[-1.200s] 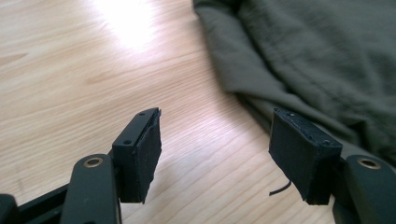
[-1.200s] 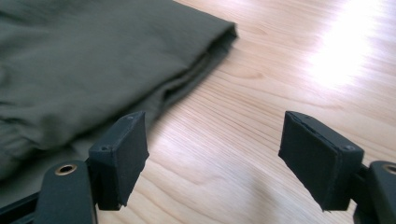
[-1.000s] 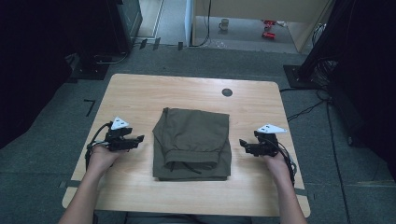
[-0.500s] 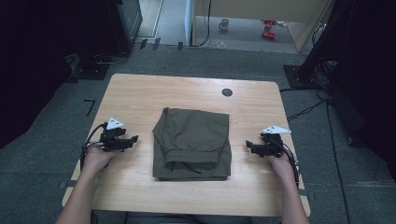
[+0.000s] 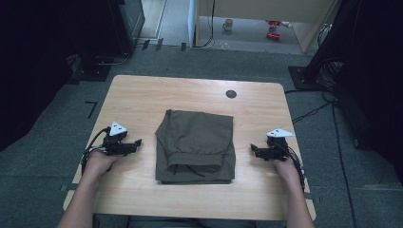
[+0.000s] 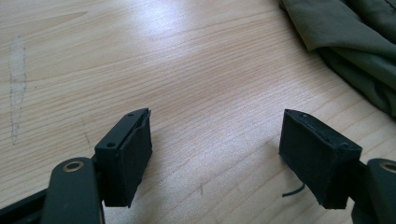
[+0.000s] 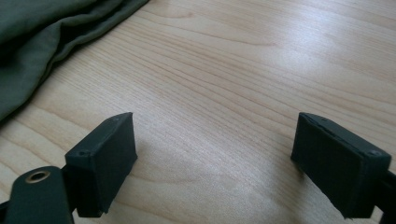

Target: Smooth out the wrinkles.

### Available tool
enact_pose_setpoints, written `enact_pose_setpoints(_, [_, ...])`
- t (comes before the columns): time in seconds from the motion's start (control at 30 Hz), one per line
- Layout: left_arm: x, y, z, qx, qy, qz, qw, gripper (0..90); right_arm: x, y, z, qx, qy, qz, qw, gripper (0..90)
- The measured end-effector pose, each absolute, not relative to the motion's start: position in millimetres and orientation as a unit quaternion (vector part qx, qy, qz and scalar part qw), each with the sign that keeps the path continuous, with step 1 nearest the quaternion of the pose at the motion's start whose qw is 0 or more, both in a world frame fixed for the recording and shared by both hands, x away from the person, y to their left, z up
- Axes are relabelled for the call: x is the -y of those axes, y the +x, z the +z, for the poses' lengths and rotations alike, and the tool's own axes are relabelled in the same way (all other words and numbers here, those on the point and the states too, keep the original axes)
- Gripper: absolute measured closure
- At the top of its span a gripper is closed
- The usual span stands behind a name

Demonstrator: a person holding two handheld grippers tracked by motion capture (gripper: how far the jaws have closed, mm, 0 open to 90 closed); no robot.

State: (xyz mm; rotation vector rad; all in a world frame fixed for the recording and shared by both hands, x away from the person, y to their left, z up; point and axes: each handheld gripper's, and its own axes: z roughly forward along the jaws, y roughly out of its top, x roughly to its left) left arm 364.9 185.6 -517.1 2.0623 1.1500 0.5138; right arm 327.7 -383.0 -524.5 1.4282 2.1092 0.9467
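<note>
Grey carpet surrounds the pale wooden counter (image 5: 142,102) where I am working, with dark equipment and black curtains off to both sides and a mug (image 5: 228,23) standing on the floor far beyond the counter's far edge. Near the far edge a small dark round disc (image 5: 231,94) is set into the wood. At the middle of the counter lies a folded olive-green garment (image 5: 197,145), roughly rectangular, its waistband turned toward my side with a drawstring lying on top of it near the front edge. My left tongs (image 5: 134,143) rest low over the wood just to the left of the garment, apart from it, with my left hand (image 5: 100,161) behind them. In the left gripper view those tongs (image 6: 215,140) are spread wide with bare wood grain between the jaws and nothing held, and the edge of the green cloth (image 6: 355,42) sits off in the upper right corner. My right tongs (image 5: 255,150) sit on the opposite side, just to the right of the garment and not touching it, with my right hand (image 5: 286,166) holding them. In the right gripper view these tongs (image 7: 215,140) are likewise spread wide and empty over the wood, with the garment's folded edge (image 7: 46,32) filling the upper left corner, clear of the jaws.
</note>
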Motion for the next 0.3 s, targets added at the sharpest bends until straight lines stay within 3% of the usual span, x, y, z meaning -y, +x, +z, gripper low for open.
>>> enact_pose_setpoints(0.3, [-181.4,364.2,-517.3,-0.467,0.789,0.206,0.342,18.2,380.1,323.6,-524.6,-0.742,0.540,0.330,0.222,10.0])
